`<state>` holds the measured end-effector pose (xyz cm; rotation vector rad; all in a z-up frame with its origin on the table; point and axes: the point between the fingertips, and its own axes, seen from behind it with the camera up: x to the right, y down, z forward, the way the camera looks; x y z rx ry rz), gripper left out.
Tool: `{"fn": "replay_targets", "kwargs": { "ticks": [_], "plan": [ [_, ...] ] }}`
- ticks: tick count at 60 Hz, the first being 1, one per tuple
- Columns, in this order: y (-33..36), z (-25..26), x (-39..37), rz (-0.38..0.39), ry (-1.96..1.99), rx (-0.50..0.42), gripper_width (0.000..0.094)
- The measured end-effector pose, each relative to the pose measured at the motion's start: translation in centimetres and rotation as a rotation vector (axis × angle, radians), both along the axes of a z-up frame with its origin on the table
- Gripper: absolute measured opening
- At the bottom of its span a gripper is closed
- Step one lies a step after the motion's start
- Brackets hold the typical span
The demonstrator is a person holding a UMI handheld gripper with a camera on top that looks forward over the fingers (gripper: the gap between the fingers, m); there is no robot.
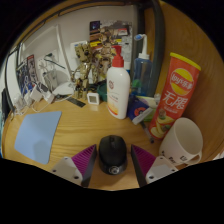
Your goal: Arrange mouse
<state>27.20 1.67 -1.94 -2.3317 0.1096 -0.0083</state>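
A black computer mouse (112, 152) rests on the wooden desk (85, 125). It stands between my two fingers, with a small gap visible at each side between it and the magenta pads (85, 160). My gripper (112, 165) is open around the mouse. A light blue mouse mat (38, 135) lies on the desk to the left of the fingers, apart from the mouse.
A white paper cup (182, 141) stands just right of the right finger. Behind the mouse are a white pump bottle (118, 88), a red-and-yellow crisps tube (175, 95), a blue bottle (143, 68) and a clutter of cables and small items (70, 75).
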Motion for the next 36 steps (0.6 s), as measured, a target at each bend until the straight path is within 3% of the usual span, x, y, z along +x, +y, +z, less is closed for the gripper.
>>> {"fn": "replay_targets", "kwargs": {
  "ticks": [2, 5, 20, 22, 26, 36],
  "plan": [
    [0.23, -0.03, -0.23, 0.003, 0.014, 0.004, 0.0641],
    [0.56, 0.04, -0.16, 0.007, 0.006, 0.017, 0.0492],
    [0.56, -0.02, -0.23, 0.020, -0.010, 0.019, 0.0387],
    [0.50, -0.05, -0.24, 0.014, -0.011, 0.015, 0.0310],
    [0.50, -0.07, -0.18, 0.003, -0.015, 0.015, 0.0267],
    [0.34, 0.16, -0.04, -0.028, -0.018, -0.004, 0.0262]
  ]
}}
